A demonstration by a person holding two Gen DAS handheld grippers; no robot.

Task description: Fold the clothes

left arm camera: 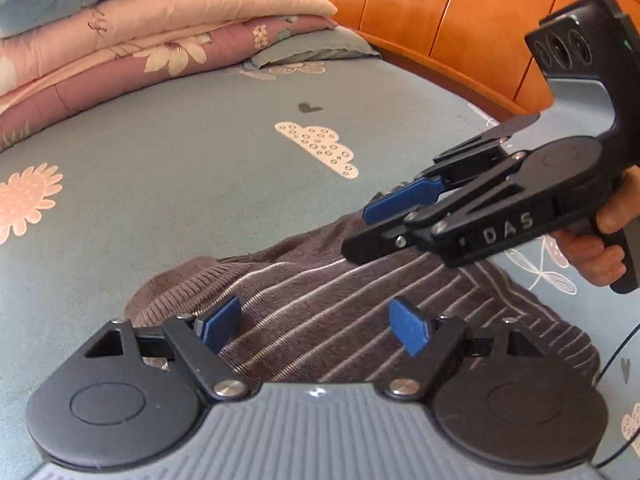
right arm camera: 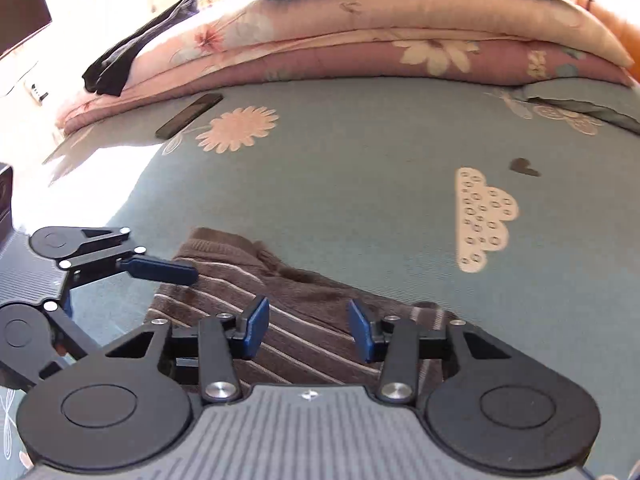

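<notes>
My 2 tools, left tool [left arm camera: 316, 328] and right tool [right arm camera: 308, 330], hover spread, empty, above the striped sweater [left arm camera: 328, 300] lying compactly bunched on the bed [left arm camera: 180, 152]; fold stage indeterminate.

Below our jaws, the brown striped knitted garment [left arm camera: 320, 300] runs under each gripper's body, its near part hidden.

Ahead of grippers: teal patterned bedsheet [right arm camera: 360, 152], stacked floral quilts [right arm camera: 360, 40]; orange wooden headboard [left arm camera: 440, 12] far right; bright sunlight left.
</notes>
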